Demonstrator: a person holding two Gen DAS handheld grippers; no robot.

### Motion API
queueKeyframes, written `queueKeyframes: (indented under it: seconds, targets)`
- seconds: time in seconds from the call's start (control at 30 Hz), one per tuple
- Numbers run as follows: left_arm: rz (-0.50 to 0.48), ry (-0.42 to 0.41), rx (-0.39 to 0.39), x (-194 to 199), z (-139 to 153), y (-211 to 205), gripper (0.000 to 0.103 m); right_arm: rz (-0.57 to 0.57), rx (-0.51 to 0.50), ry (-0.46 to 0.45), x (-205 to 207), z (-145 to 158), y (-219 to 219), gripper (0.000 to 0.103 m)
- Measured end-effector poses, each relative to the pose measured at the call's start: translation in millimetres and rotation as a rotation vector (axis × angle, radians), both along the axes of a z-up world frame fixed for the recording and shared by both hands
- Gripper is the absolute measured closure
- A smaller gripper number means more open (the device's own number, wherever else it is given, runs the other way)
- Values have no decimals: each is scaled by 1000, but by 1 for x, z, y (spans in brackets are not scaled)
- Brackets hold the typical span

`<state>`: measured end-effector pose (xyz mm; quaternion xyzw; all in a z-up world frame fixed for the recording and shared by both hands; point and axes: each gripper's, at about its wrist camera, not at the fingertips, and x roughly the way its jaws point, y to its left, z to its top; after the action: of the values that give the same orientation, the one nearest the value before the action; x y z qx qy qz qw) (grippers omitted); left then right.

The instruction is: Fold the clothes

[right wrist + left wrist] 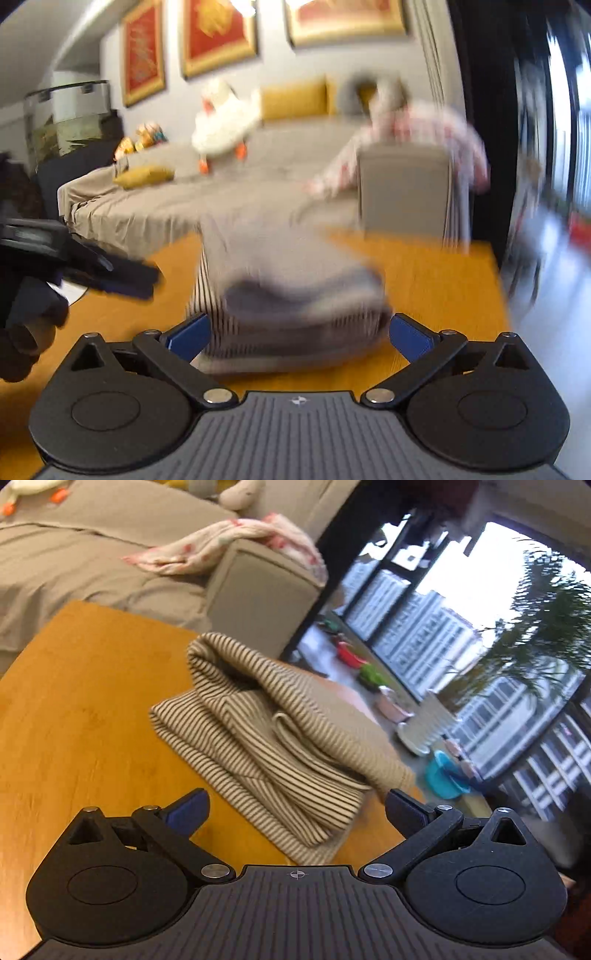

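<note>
Left hand-held gripper [297,808] open, right hand-held gripper [299,334] open (blurred), striped garment [266,731] on wooden table [81,709], sofa [92,565] behind.

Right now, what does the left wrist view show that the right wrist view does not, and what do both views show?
Only the left wrist view: big windows with buildings outside, and coloured toys on the floor.
Only the right wrist view: red framed pictures, a white plush duck, a glass tank, and the left gripper seen from outside.
Both: the striped garment on the orange table, the sofa, and open fingers.
</note>
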<state>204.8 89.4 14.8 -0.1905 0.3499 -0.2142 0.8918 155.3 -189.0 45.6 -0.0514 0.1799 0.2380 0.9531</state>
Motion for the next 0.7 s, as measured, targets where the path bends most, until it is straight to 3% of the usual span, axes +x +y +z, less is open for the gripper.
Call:
queueKeyframes:
  seconds: [0.07, 0.17, 0.23, 0.3, 0.37, 0.43, 0.5, 0.6, 0.7]
  targets:
    - [24, -1, 51, 3, -1, -5, 0, 60, -161, -148, -7, 8, 10, 0]
    - [73, -7, 157, 12, -3, -12, 4, 181, -394, -213, -6, -2, 28, 0]
    - [101, 0, 197, 16, -4, -9, 8, 231, -482, -239, -6, -15, 40, 2]
    - [114, 16, 212, 16, -5, -1, 9, 258, -506, -261, -2, -20, 48, 10]
    - [131, 27, 231, 15, -6, 6, 12, 249, -407, -196, 12, -10, 51, 28]
    - [153, 34, 255, 13, -7, 13, 15, 205, -236, -86, 32, 4, 47, 36]
    - [167, 47, 249, 12, -8, 21, 15, 159, -111, 5, 51, 10, 40, 37]
    - [149, 36, 192, 7, -2, 27, 14, 152, -51, 64, 61, 4, 32, 37]
    - [128, 3, 170, 3, 4, 29, 8, 224, 169, 155, 65, 13, 21, 32]
